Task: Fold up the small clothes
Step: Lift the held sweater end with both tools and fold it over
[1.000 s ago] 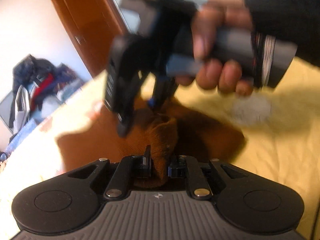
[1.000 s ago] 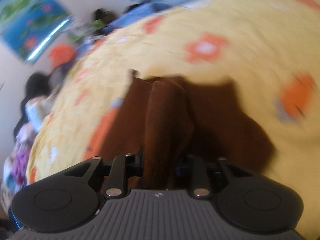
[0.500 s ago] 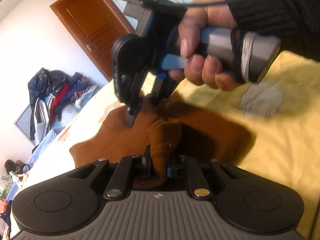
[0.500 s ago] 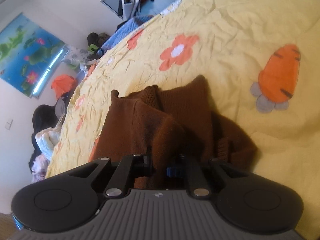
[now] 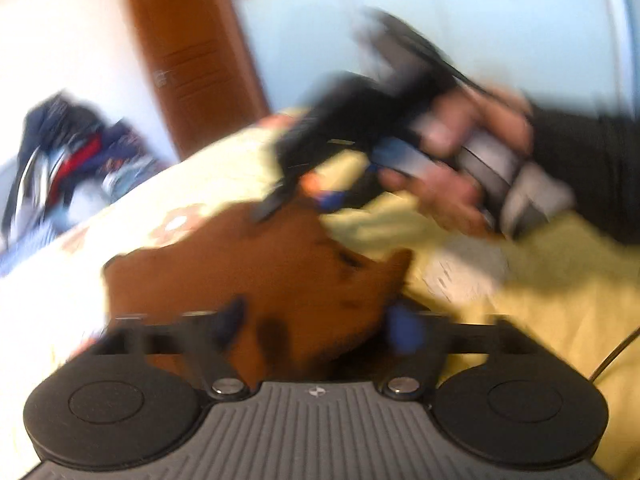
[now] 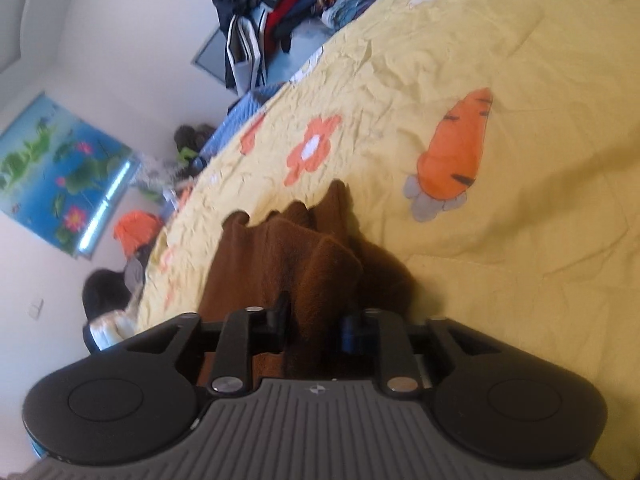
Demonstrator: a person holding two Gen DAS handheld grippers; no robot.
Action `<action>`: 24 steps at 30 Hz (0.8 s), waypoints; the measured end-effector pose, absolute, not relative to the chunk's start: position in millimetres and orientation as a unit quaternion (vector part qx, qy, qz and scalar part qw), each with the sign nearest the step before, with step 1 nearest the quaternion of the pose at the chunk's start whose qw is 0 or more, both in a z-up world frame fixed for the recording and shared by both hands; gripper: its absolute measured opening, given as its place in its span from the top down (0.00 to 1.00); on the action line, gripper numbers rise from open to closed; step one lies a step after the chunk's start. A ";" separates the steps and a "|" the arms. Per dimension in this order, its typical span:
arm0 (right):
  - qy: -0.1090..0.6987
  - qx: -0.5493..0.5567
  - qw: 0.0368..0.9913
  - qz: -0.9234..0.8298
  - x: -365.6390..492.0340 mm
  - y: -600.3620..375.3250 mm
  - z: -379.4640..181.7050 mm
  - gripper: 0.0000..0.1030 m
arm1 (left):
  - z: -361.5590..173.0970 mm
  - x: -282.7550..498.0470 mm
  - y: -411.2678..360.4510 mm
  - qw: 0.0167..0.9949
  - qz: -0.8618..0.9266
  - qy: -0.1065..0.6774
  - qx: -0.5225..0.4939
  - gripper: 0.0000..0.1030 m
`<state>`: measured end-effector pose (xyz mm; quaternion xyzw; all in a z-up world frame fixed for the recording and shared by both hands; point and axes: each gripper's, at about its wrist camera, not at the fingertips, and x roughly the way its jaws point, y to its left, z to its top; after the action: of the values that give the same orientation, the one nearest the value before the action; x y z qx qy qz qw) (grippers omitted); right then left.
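Both tongs worked a brown sweater (image 6: 304,264) on the yellow bedspread (image 6: 500,300): right tongs (image 6: 316,326) pinched a fold, left tongs (image 5: 316,322) gaped wide around it, apparently mid-fold; next, laying that fold flat.

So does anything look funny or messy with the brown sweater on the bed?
A little. The brown sweater is bunched into lumpy ridges on the yellow bedspread, not flat, because the right gripper is pinching a fold of it. Beyond the bed edge, a pile of clothes sits in a jumbled heap. Nothing looks torn or spilled.
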<state>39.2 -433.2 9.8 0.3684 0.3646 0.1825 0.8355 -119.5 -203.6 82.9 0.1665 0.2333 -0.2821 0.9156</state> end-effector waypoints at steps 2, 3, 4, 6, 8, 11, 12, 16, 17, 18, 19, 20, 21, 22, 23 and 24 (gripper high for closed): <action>0.333 0.361 0.858 0.148 28.9 -440.6 23.3 0.17 | 100.8 -120.2 -163.0 0.930 -0.274 0.225 0.094 0.11; 0.319 0.357 0.867 0.142 24.3 -444.4 28.1 0.14 | 106.8 -118.3 -140.9 0.936 -0.266 0.223 0.059 0.10; 0.316 0.357 0.868 0.140 23.9 -448.9 28.8 0.14 | 109.9 -112.8 -122.5 0.940 -0.254 0.227 0.030 0.09; 0.333 0.365 0.859 0.134 25.2 -451.7 21.6 0.14 | 109.6 -86.1 -86.9 0.942 -0.220 0.250 -0.032 0.06; 0.357 0.363 0.851 0.131 31.8 -445.9 10.2 0.15 | 98.6 -50.3 -54.7 0.933 -0.177 0.292 -0.116 0.06; 0.369 0.349 0.851 0.133 37.7 -428.4 1.2 0.14 | 72.8 -0.9 -17.1 0.879 -0.175 0.354 -0.267 0.06; 0.376 0.350 0.847 0.138 41.6 -424.8 0.2 0.14 | 64.3 14.9 -13.9 0.862 -0.182 0.368 -0.297 0.07; 0.386 0.374 0.830 0.146 61.9 -414.8 -1.8 0.14 | 43.8 65.5 -28.2 0.825 -0.222 0.397 -0.335 0.11; 0.387 0.381 0.827 0.147 65.6 -412.6 -2.6 0.15 | 36.8 79.3 -37.4 0.816 -0.229 0.412 -0.333 0.16; 0.385 0.384 0.826 0.147 67.2 -411.1 -2.3 0.18 | 28.4 94.3 -46.7 0.808 -0.232 0.431 -0.328 0.26; 0.386 0.383 0.826 0.146 69.0 -409.4 -3.5 0.22 | 23.8 100.8 -53.5 0.807 -0.229 0.439 -0.322 0.35; 0.391 0.377 0.827 0.147 70.5 -407.3 -4.8 0.35 | 24.2 104.7 -58.5 0.812 -0.225 0.436 -0.316 0.47; 0.399 0.370 0.826 0.146 70.5 -406.4 -7.8 0.56 | 24.0 107.8 -63.0 0.814 -0.223 0.438 -0.310 0.64; 0.402 0.370 0.824 0.148 69.6 -406.3 -10.9 0.63 | 22.5 112.2 -66.8 0.816 -0.215 0.447 -0.298 0.75; 0.398 0.373 0.825 0.147 66.8 -406.9 -11.3 0.64 | 23.9 113.9 -67.3 0.819 -0.212 0.449 -0.289 0.81; 0.398 0.373 0.826 0.143 64.3 -406.5 -10.0 0.65 | 27.5 110.4 -66.0 0.824 -0.214 0.442 -0.283 0.84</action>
<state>64.3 -406.5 -10.0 0.3734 0.3977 0.1430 0.8258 110.4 -66.0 27.5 -0.2833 0.4425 -0.2139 0.8235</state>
